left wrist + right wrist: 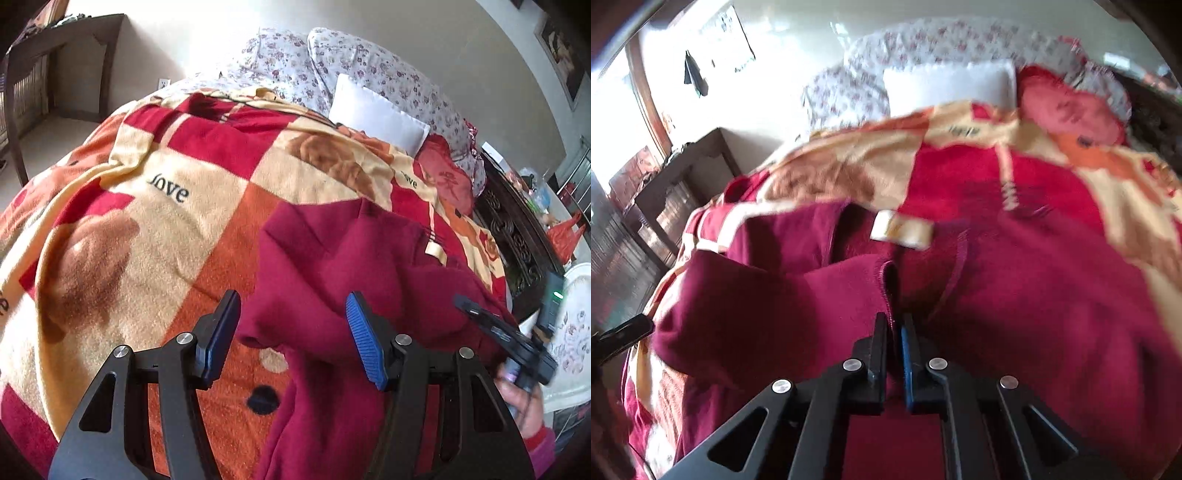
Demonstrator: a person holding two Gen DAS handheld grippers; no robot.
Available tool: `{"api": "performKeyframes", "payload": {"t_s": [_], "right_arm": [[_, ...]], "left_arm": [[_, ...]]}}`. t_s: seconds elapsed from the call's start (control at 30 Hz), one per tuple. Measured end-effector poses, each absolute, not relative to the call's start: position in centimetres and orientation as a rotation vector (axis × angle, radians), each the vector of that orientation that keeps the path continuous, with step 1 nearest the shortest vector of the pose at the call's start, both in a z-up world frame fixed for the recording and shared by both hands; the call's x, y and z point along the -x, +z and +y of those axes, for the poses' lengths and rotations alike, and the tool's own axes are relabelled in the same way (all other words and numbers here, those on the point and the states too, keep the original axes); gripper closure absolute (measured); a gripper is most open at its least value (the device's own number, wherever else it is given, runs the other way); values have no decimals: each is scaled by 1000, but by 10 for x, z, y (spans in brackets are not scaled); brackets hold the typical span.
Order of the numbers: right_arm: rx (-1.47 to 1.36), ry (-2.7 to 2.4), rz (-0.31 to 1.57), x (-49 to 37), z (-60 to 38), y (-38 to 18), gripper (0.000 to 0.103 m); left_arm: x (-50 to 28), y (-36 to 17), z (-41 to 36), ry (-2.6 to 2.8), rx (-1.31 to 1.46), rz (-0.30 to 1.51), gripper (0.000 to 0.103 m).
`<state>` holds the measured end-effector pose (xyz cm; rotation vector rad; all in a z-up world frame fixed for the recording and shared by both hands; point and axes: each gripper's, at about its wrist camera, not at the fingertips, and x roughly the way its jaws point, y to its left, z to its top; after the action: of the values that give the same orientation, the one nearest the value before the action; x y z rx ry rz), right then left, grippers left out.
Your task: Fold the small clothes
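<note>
A dark red knit garment [343, 266] lies rumpled on the bed's patterned blanket [177, 229], its cream neck label [436, 251] facing up. My left gripper [291, 332] is open and empty, its jaws wide apart just above the garment's left edge. My right gripper [894, 332] is shut on a raised edge of the garment [798, 295], with the label [901, 229] just beyond it. The right gripper also shows in the left wrist view [491, 325] at the garment's right side.
A white pillow [376, 110] and floral pillows [369, 70] lie at the head of the bed. A dark wooden table [55, 55] stands at the far left. A dark carved cabinet [517, 229] with clutter runs along the bed's right side.
</note>
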<state>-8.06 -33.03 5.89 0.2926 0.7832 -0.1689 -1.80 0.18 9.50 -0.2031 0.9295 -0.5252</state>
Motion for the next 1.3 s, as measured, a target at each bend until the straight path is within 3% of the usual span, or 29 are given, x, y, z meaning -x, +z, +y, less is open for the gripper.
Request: {"api": "performKeyframes", "payload": {"t_s": [0.17,0.33,0.73,0.93,1.1,1.3], "right_arm": [[-246,-315,760,134,-350,88,97],[-245,-419,891,150,-369,56,97],[-197,-523,943,159,-380,46,97],[-219,-526,941,165,-386,49,97],[-372,-459,832,181,-385,68,96],[-349,-430,794,167,-369,79,94]], "left_arm": [[18,98,-8,-535,200,917,43],[19,87,-34,-548,149,945,43],[-25,34,-57,-411,6,1041,43],[-19,62,-44,-440,77,971,43],[-13,74,-55,-493,73,944,43],[-20,50,-85,-478,-21,987,43]]}}
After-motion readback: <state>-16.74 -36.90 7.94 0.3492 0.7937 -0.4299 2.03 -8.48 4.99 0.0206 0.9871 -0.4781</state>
